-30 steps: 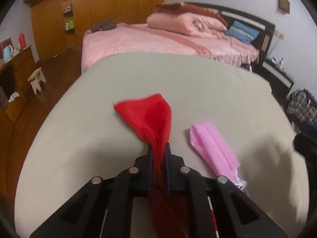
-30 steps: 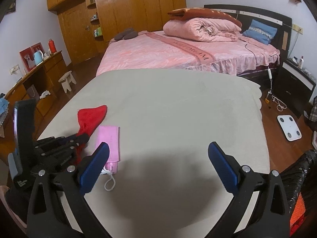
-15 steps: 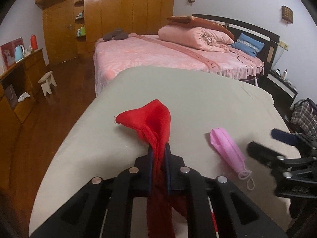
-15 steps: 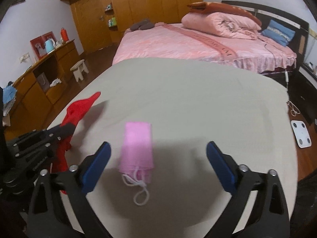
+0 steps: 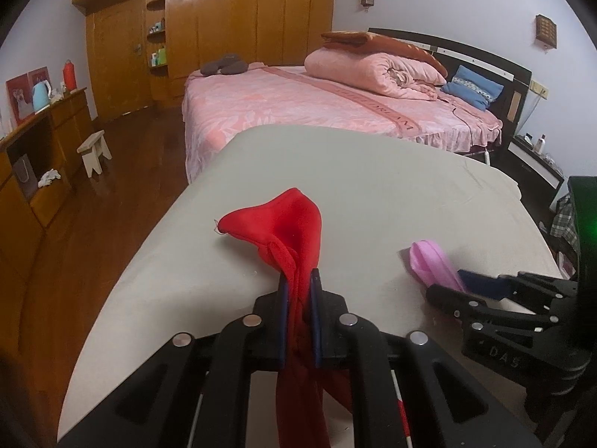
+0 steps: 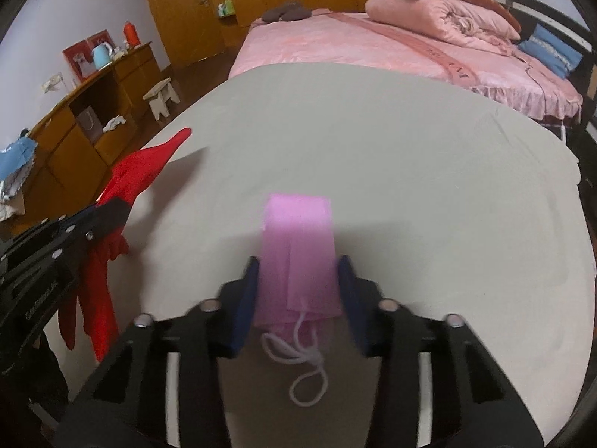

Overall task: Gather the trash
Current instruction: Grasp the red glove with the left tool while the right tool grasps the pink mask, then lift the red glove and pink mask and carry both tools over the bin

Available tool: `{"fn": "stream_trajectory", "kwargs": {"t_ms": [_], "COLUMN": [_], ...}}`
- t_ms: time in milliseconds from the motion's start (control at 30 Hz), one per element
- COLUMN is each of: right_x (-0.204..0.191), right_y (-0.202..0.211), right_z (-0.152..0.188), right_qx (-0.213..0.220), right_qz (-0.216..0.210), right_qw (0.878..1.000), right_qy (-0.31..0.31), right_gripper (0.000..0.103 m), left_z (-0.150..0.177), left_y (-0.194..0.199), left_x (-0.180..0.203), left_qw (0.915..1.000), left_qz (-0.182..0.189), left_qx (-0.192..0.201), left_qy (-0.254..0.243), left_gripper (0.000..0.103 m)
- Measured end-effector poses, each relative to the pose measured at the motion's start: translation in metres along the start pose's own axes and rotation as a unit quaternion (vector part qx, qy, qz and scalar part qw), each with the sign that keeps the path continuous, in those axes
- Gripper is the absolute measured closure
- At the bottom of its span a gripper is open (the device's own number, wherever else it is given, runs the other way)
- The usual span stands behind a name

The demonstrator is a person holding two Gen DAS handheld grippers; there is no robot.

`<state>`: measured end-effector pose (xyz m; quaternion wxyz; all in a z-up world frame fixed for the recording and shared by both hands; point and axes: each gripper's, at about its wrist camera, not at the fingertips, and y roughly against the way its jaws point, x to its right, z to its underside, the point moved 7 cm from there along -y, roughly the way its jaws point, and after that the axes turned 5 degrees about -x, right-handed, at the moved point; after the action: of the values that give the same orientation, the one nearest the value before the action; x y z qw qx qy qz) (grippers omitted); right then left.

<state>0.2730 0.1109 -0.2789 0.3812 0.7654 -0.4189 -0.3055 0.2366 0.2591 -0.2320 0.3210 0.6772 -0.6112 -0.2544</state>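
Two pieces — my left jaws clamp the crumpled red cloth point(image 5: 294, 231); my right jaws straddle the pink pleated face mask point(image 6: 298, 250), unclosed, its length running straight ahead.

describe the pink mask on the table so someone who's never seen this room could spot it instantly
Find the big beige table at the foot of the pink bed. Near its front edge, between the fingers of the right gripper, lies the pink face mask. It is a flat pale-pink rectangle with white ear loops trailing toward the camera, unlike the crumpled red cloth pinched in the left gripper.
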Motion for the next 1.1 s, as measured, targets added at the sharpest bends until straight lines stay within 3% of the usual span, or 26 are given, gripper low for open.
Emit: {"fn": "stream_trajectory", "kwargs": {"t_ms": [167, 500, 1100], "right_x": [-0.001, 0.005, 0.042], "right_y": [0.007, 0.054, 0.146], "right_z": [0.0, -0.014, -0.009], "right_qx": [0.002, 0.047, 0.108], "right_qz": [-0.011, -0.02, 0.004], "right_qw": [1.0, 0.999, 0.994], "right_qy": [-0.002, -0.01, -0.023], "right_gripper": [0.086, 0.086, 0.086], "left_z": [0.001, -0.005, -0.023], "left_y": [0.001, 0.023, 0.084], "left_x": [0.001, 0.015, 0.086], "left_qw": [1.0, 0.9997, 0.9964], "left_qz": [0.0, 0.008, 0.047], "left_qx": [0.001, 0.02, 0.057], "left_qy": [0.0, -0.01, -0.043], "left_gripper": [0.093, 0.093, 0.093]}}
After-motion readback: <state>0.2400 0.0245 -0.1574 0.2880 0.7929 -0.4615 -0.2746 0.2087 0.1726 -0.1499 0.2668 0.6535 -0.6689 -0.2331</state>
